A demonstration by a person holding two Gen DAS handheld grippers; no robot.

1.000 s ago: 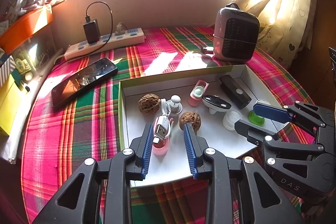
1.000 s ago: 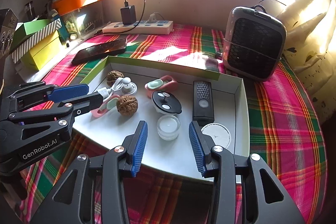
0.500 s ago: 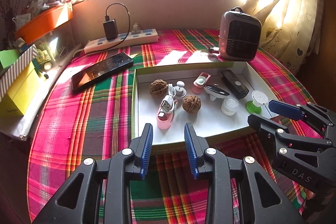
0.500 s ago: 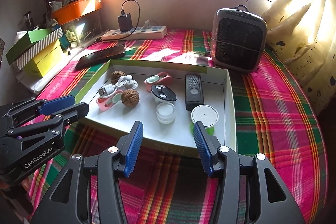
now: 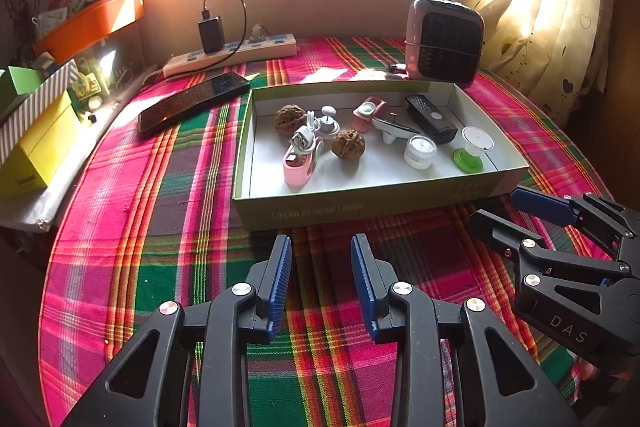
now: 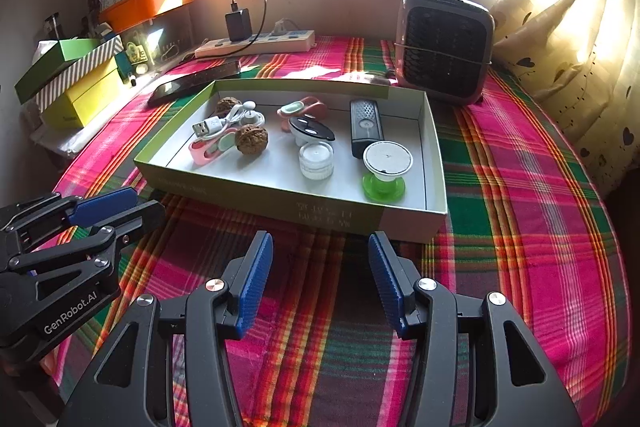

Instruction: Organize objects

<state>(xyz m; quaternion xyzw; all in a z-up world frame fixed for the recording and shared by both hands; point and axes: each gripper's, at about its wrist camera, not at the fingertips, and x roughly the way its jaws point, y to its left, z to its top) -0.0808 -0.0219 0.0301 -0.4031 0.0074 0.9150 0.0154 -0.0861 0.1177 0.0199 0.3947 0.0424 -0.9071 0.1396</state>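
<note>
A shallow green-walled box (image 5: 360, 207) stands mid-table on the plaid cloth. In it lie two walnuts (image 5: 348, 143), a pink holder with a USB cable (image 5: 298, 167), a small white jar (image 5: 419, 151), a white disc on a green base (image 5: 476, 143) and a black device (image 5: 430, 119). My left gripper (image 5: 321, 243) hovers over the cloth just short of the box's front wall, open and empty. My right gripper (image 6: 320, 239) is also open and empty, in front of the box (image 6: 280, 203) toward its right end. Each gripper shows in the other's view, the right gripper (image 5: 496, 205) and the left gripper (image 6: 146, 201).
A phone (image 5: 192, 101) lies left of the box, with a power strip and charger (image 5: 232, 55) behind it. A small heater (image 5: 444, 39) stands at the back right by the curtain (image 5: 540, 7). Yellow and striped boxes (image 5: 36, 147) sit off the table's left edge.
Both grippers have drawn back from above the box's contents to the cloth in front of it. The right jaws stand wider than a second ago. Nothing was picked up.
</note>
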